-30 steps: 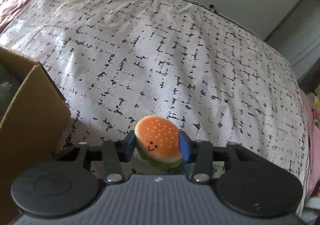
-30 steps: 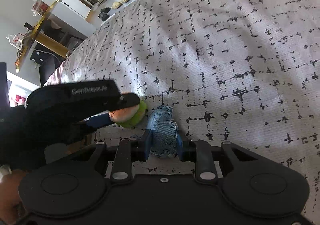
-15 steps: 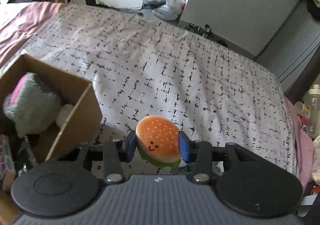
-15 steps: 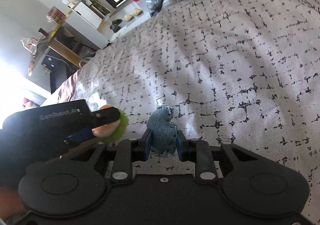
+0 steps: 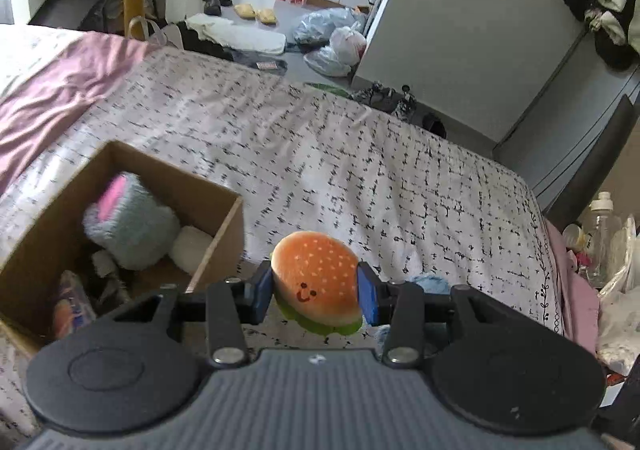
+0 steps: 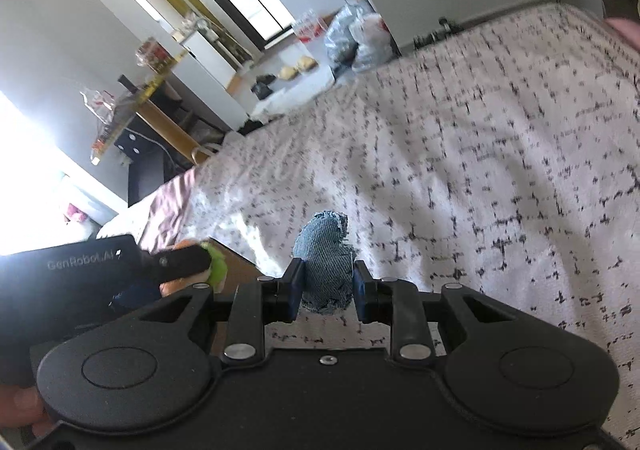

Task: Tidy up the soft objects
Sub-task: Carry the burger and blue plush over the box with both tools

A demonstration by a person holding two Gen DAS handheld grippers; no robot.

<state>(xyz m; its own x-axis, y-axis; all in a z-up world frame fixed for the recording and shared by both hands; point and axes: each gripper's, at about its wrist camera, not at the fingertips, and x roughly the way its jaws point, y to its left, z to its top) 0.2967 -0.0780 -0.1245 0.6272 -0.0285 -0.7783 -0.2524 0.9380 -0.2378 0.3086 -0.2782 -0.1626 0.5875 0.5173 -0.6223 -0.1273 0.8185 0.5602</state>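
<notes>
My left gripper (image 5: pixel 316 292) is shut on a plush hamburger (image 5: pixel 316 278) with a smiling face, held above the bed. A brown cardboard box (image 5: pixel 218 238) stands to its left, with a grey and pink plush (image 5: pixel 128 222) and other soft things inside. My right gripper (image 6: pixel 325 288) is shut on a blue denim soft object (image 6: pixel 326 270), also lifted off the bed. In the right wrist view the left gripper (image 6: pixel 80 290) and the hamburger's green edge (image 6: pixel 218 268) show at the lower left. A bit of blue (image 5: pixel 430 284) peeks behind the left gripper's right finger.
The bed has a white cover with black dashes (image 5: pixel 360 170) and a pink sheet (image 5: pixel 48 90) at the far left. Bags (image 5: pixel 336 38), slippers and a mat lie on the floor beyond. Bottles (image 5: pixel 600 234) and clutter stand at the bed's right edge.
Both grippers have risen off the bed with their objects. The left wrist view now takes in the whole open box and the room beyond.
</notes>
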